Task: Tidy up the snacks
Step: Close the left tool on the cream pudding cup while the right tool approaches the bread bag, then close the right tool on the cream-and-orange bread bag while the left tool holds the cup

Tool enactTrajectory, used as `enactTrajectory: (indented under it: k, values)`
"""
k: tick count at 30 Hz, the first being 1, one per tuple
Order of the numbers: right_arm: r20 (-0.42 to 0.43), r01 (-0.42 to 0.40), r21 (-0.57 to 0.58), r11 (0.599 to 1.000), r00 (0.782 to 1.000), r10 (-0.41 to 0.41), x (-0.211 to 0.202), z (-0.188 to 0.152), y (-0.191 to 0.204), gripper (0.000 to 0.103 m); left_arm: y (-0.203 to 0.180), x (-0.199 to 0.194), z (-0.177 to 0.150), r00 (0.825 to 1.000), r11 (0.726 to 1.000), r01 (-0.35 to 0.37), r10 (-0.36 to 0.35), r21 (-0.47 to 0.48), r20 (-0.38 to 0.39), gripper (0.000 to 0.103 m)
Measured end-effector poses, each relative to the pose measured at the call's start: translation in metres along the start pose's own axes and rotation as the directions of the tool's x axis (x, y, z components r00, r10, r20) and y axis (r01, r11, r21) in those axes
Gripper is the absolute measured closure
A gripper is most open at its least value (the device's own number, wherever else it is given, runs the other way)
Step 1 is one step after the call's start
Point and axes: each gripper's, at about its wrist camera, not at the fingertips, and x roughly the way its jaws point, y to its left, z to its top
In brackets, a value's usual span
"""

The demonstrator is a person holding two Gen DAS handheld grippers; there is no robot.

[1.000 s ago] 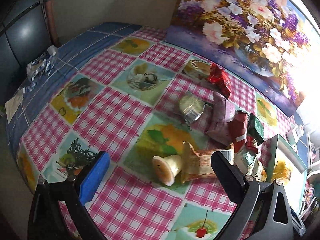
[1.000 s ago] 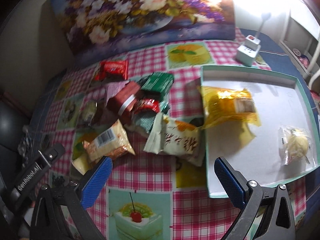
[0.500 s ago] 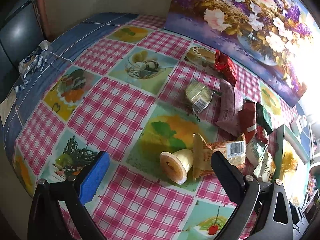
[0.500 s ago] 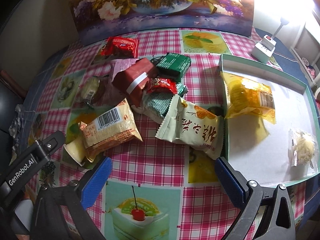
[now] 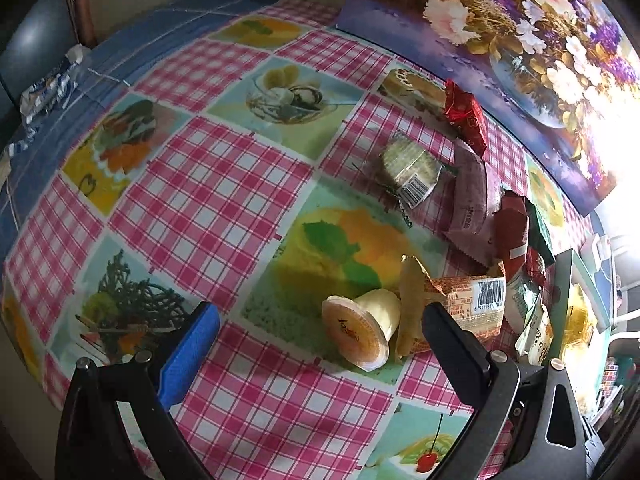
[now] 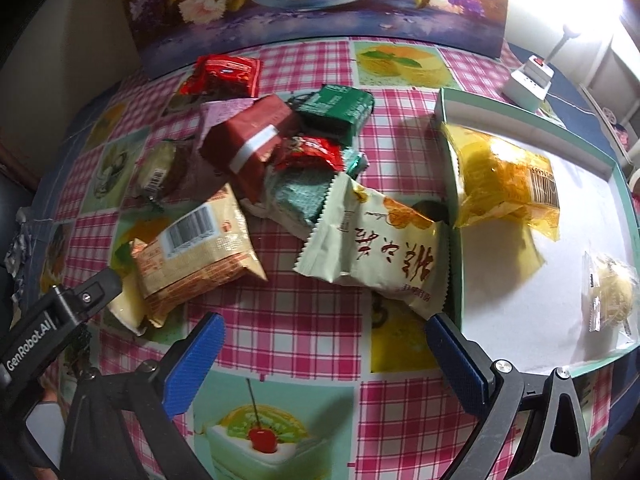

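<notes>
A pile of snack packets lies on the checked tablecloth. My left gripper is open and empty, just in front of a jelly cup lying on its side against a tan barcode packet. My right gripper is open and empty, just in front of a pale green packet that leans on the rim of the teal box lid. The tan packet lies to its left. The lid holds a yellow packet and a small clear-wrapped pastry.
Red, dark red, green and pink packets crowd behind. A round wrapped cake lies apart. A flower painting leans at the back. A white power strip sits by the lid. The left gripper's body shows at left.
Both grippers have moved forward toward the pile and lower. The snacks look larger and nearer. Nothing has been picked up or shifted.
</notes>
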Motion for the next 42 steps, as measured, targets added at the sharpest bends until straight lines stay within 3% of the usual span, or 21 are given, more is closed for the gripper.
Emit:
enactTrajectory:
  k: [4,12,17,21,27,35,42]
  values:
    - [0.012,-0.002,0.014,1.000,1.000,0.001,0.002,0.003,-0.004,0.005,-0.004,0.005,0.002,1.000,1.000,0.001,-0.001,0.007,-0.005,0.002]
    - [0.116,0.004,0.017,1.000,0.993,-0.006,-0.014,0.016,-0.003,0.006,-0.010,0.022,0.005,0.999,1.000,0.002,-0.002,0.003,-0.038,0.002]
    - [0.091,0.001,0.039,0.999,0.996,-0.004,-0.007,0.018,-0.006,0.006,-0.010,0.024,0.003,0.997,0.999,0.048,-0.048,-0.007,-0.067,0.024]
    - [0.100,0.004,0.042,0.999,0.995,-0.009,-0.007,0.018,-0.008,0.006,-0.012,0.023,0.000,0.991,0.994,0.107,-0.108,-0.012,-0.074,0.052]
    - [0.110,0.001,0.044,0.999,0.994,-0.006,-0.007,0.017,-0.005,0.006,-0.008,0.020,-0.005,0.989,0.991,0.133,-0.135,-0.032,-0.063,0.054]
    - [0.121,-0.053,-0.031,0.998,0.991,0.057,-0.004,0.017,0.019,0.006,0.035,0.004,0.002,0.998,0.987,0.062,-0.063,-0.148,0.001,0.058]
    - [0.125,-0.114,-0.078,0.990,0.984,0.123,-0.004,0.016,0.043,0.006,0.055,-0.001,0.004,0.997,0.975,0.076,-0.075,-0.210,0.013,0.057]
